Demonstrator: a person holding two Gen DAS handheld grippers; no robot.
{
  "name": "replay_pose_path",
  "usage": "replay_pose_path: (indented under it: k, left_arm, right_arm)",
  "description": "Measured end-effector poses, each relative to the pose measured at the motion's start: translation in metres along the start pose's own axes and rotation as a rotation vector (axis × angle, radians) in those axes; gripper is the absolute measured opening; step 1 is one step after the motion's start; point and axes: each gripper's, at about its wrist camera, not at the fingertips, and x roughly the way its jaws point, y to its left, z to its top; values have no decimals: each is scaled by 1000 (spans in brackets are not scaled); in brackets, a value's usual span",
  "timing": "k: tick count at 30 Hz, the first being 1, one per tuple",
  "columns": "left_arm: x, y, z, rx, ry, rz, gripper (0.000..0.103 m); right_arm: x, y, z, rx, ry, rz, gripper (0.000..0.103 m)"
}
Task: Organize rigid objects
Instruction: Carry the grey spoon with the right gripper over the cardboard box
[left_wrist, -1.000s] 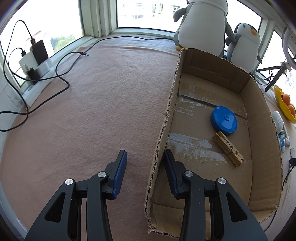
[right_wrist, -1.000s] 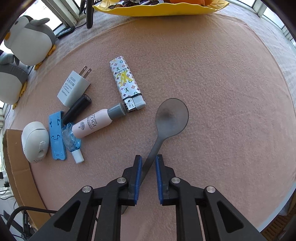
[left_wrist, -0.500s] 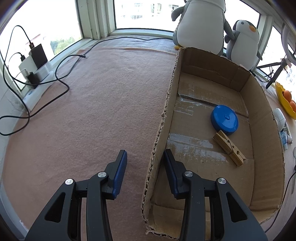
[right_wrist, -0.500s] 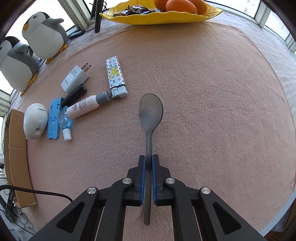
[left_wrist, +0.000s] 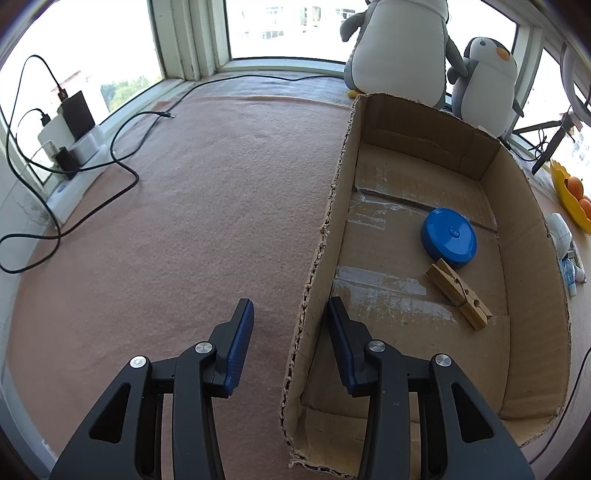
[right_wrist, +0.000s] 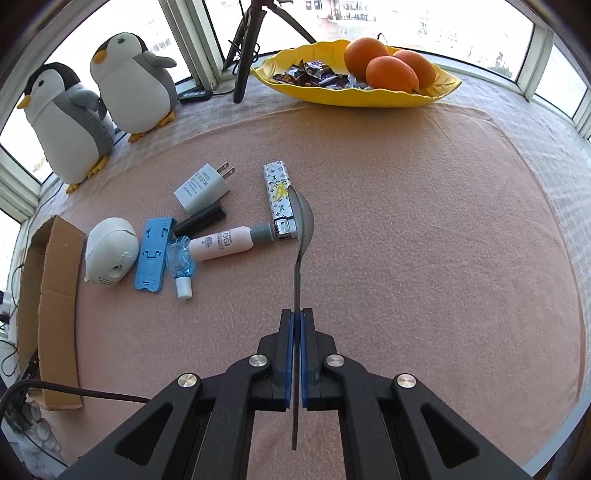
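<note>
My right gripper (right_wrist: 297, 317) is shut on the handle of a grey spoon (right_wrist: 301, 221), which hangs on edge above the pink cloth, its bowl over a patterned lighter (right_wrist: 277, 195). Left of it lie a white charger plug (right_wrist: 201, 186), a black cylinder (right_wrist: 199, 223), a pink tube (right_wrist: 225, 243), a small clear bottle (right_wrist: 181, 264), a blue plastic holder (right_wrist: 153, 254) and a white rounded device (right_wrist: 110, 251). My left gripper (left_wrist: 290, 306) stands open astride the near wall of the cardboard box (left_wrist: 524, 229). A blue round lid (left_wrist: 448, 237) and a wooden clothespin (left_wrist: 458, 293) lie in the box.
Two plush penguins (right_wrist: 92, 110) stand at the back by the windows. A yellow dish (right_wrist: 354, 92) holds oranges and sweets, with a tripod leg (right_wrist: 245, 62) beside it. Black cables (left_wrist: 110, 173) and a power strip (left_wrist: 70, 147) lie left of the box. The table edge curves at the right.
My right gripper shut on the spoon's handle and lifted it off the cloth, rolling it onto its edge. The view tilted up toward the window. The left gripper stayed put.
</note>
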Motion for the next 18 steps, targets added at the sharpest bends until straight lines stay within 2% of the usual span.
replay_pose_path:
  k: [9, 18]
  left_arm:
    - [0, 1, 0, -2, -1, 0, 39]
    - [0, 1, 0, -3, -1, 0, 39]
  right_arm:
    - [-38, 101, 19, -251, -173, 20, 3]
    - [-53, 184, 19, -367, -229, 171, 3]
